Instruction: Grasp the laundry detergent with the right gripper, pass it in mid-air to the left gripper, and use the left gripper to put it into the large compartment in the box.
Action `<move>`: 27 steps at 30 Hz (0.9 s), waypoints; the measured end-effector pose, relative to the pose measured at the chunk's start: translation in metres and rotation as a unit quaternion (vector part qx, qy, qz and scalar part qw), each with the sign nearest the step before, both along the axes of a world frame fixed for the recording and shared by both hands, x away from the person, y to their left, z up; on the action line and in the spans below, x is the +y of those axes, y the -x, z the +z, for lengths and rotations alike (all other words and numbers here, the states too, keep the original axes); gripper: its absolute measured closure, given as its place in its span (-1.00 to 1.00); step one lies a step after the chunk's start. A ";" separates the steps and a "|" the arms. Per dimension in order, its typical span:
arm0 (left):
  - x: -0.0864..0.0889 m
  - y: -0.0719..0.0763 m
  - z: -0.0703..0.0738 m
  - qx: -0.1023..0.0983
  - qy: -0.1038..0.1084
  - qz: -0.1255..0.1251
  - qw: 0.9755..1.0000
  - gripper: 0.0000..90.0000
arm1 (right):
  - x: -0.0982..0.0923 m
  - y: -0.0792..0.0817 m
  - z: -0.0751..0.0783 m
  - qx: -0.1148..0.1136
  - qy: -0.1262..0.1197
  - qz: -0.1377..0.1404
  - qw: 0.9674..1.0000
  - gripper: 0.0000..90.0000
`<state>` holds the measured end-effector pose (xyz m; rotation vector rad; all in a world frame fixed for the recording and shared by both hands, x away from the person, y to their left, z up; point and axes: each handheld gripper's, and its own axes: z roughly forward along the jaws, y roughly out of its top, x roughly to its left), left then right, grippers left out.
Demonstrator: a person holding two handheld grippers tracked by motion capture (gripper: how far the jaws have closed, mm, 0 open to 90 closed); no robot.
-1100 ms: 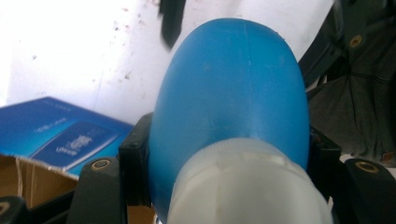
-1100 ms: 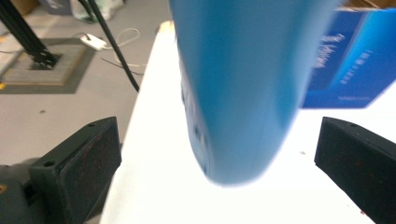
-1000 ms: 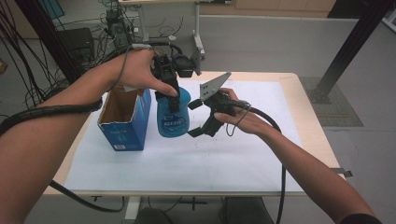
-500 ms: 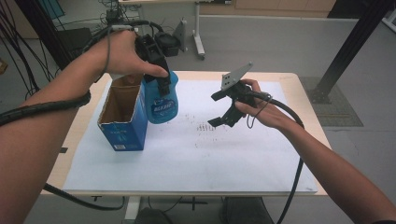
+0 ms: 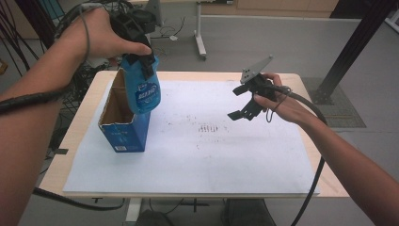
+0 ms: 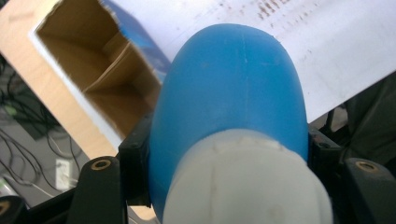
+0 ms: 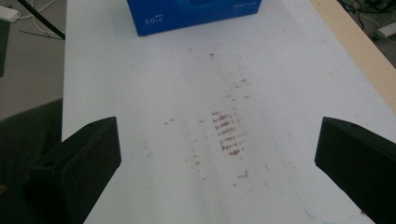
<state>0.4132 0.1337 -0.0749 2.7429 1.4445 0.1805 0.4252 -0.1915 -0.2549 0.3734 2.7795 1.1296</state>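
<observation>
Lab: cable tangle (image 5: 28, 33), bare floor (image 5: 282, 42)

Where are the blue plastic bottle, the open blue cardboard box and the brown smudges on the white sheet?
blue plastic bottle (image 5: 145, 92), high view, on its label.
open blue cardboard box (image 5: 123, 135), high view, on its front wall.
brown smudges (image 7: 226, 133), right gripper view, on the densest patch.

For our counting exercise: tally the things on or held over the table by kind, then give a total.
Blue bottle: 1
Open blue box: 1
White sheet: 1
Tongs: 2, left shut on the bottle, right open and empty
Total: 5
</observation>
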 end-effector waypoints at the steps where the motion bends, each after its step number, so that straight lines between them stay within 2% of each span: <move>1: 0.004 -0.001 0.003 0.000 0.001 0.011 1.000 -0.18 | -0.002 -0.001 0.001 0.000 0.002 -0.002 1.000 -0.99; 4: 0.012 -0.004 0.009 -0.001 0.006 0.040 0.999 -0.18 | -0.008 -0.004 0.004 0.000 0.013 -0.012 1.000 -0.99; 8: 0.024 -0.007 0.017 -0.013 0.012 0.076 0.997 -0.18 | -0.015 -0.009 0.009 -0.005 0.030 -0.023 0.999 -0.99; 12: 0.035 -0.011 0.023 -0.017 0.018 0.119 0.993 -0.18 | -0.020 -0.013 0.015 -0.006 0.037 -0.035 0.999 -0.99; 17: 0.047 -0.016 0.026 -0.025 0.023 0.177 0.984 -0.18 | -0.024 -0.017 0.019 -0.005 0.040 -0.045 0.998 -0.99; 21: 0.055 -0.021 0.025 -0.027 0.027 0.226 0.973 -0.18 | -0.024 -0.018 0.019 -0.004 0.044 -0.047 0.998 -0.99; 25: 0.059 -0.026 0.019 -0.021 0.026 0.256 0.966 -0.18 | -0.023 -0.019 0.020 -0.007 0.047 -0.045 0.998 -0.99; 27: 0.063 -0.028 0.015 -0.022 0.030 0.272 0.962 -0.18 | -0.023 -0.019 0.020 -0.008 0.047 -0.045 0.998 -0.99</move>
